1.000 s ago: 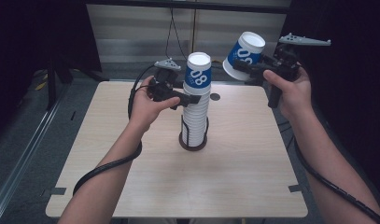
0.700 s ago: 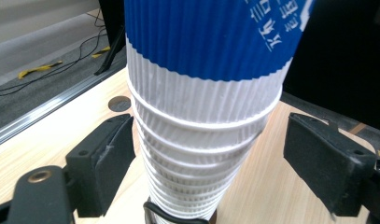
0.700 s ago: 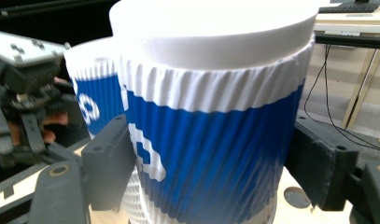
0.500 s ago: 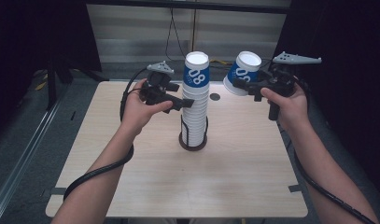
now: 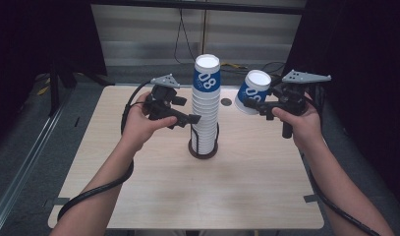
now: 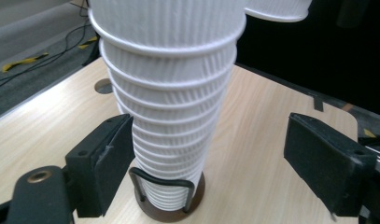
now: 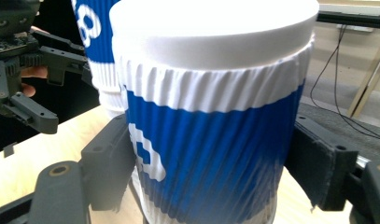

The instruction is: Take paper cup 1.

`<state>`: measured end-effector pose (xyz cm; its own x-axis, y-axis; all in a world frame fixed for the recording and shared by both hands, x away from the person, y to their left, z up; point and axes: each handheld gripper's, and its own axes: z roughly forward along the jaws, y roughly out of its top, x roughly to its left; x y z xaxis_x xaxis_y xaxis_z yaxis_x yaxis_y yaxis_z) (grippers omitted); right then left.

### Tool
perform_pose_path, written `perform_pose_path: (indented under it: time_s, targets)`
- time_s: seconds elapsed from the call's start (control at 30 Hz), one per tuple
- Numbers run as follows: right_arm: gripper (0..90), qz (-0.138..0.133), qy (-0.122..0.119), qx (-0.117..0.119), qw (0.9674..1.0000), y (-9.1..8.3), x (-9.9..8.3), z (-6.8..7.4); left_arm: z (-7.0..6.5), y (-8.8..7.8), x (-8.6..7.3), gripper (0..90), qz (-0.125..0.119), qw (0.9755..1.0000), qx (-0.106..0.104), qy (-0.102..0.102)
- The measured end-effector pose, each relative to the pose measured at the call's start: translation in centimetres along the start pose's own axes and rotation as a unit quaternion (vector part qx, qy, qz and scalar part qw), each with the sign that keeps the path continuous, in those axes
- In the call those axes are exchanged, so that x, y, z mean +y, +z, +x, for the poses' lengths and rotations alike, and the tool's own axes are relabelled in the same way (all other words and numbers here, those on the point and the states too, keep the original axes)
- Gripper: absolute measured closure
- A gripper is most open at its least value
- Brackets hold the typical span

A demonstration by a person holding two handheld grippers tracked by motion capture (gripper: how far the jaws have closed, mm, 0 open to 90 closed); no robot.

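On the wooden worktop [image 5: 138, 196], right of the cup stack [image 5: 205, 113], the right hand-held gripper [image 5: 259, 104] pinches 1 light, crushable paper cup [image 5: 251, 91] mid-wall; the left hand-held gripper [image 5: 190, 119] stands spread.

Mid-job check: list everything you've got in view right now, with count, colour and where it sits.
cup stack: one, white ribbed cups with a blue top cup, upright at table centre
holder: one, dark round base with wire loops, under the stack
loose cup: one, blue and white, tilted, right of the stack top
table: one, light wood
cables: several, dark, on the floor behind the table
left claw: black, jaws either side of the stack, right jaw apart from it
right claw: black, closed on the loose cup
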<state>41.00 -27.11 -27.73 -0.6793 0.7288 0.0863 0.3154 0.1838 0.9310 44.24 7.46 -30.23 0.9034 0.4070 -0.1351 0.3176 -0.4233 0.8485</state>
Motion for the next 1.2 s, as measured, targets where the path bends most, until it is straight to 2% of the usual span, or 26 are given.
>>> perform_pose_path:
  time_s: [0.37, 0.7, 0.93, 1.03, 1.2]
  targets:
    - [22.1, 0.034, -0.028, 0.011, 0.9990, 0.1, -2.4, 0.8, -1.1, 0.3, -0.9, 16.0, 0.012, 0.9997, -0.015, 0.015]
    - [22.2, 0.054, -0.035, 0.033, 0.9974, 0.2, -4.2, 1.3, -2.1, 0.6, -1.3, 16.0, 0.016, 0.9992, -0.026, 0.027]
    - [22.2, 0.068, -0.046, 0.053, 0.9952, 0.5, -5.5, 2.1, -2.6, 0.8, -1.7, 16.0, 0.022, 0.9987, -0.033, 0.034]
    - [22.2, 0.078, -0.051, 0.065, 0.9935, 0.8, -6.2, 2.8, -3.0, 1.0, -1.9, 15.9, 0.022, 0.9982, -0.044, 0.036]
    - [22.2, 0.083, -0.056, 0.076, 0.9920, 1.1, -6.8, 3.3, -3.5, 1.3, -2.0, 15.9, 0.025, 0.9976, -0.049, 0.042]
